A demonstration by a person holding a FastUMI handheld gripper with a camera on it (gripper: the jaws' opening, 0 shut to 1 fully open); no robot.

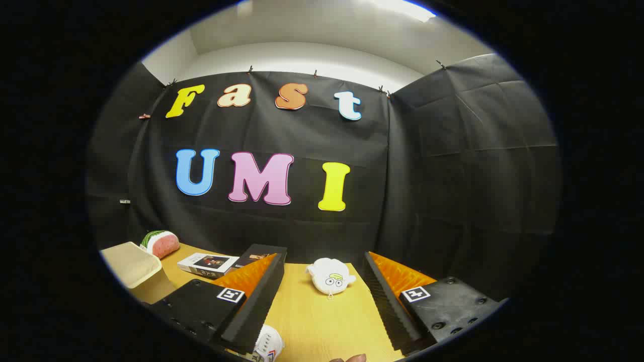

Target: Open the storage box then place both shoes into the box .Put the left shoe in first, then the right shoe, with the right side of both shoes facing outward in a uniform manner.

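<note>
Down at the near edge of the desk [322, 322], a white shoe [269, 347] peeks out just beside the inner side of the left finger; only its rounded end with some red and dark marking shows, so which shoe of the pair it is cannot be told. A small brownish sliver [349, 358] lies at the very near edge between the fingers, too little of it visible to name. The storage box [132, 265], a pale beige bin with an angled rim, stands off beyond the left finger, well apart from the shoe; whether a lid sits on it cannot be made out.

The gripper [322, 314] has its jaws spread wide with bare wooden desk between them, pressing on nothing. Each finger carries a small square black-and-white marker on top.

Ahead of the fingers, roughly midway between them, sits a white plush toy [329, 276] with cartoon eyes, resting on the desk. Beyond the left finger lie a white book [208, 264] and, just beside it, a dark book [259, 253] partly hidden by the fingertip. Further off, next to the storage box, is a watermelon-slice cushion [160, 243], pink with a green-striped rind. Black cloth walls the booth behind it all.
</note>
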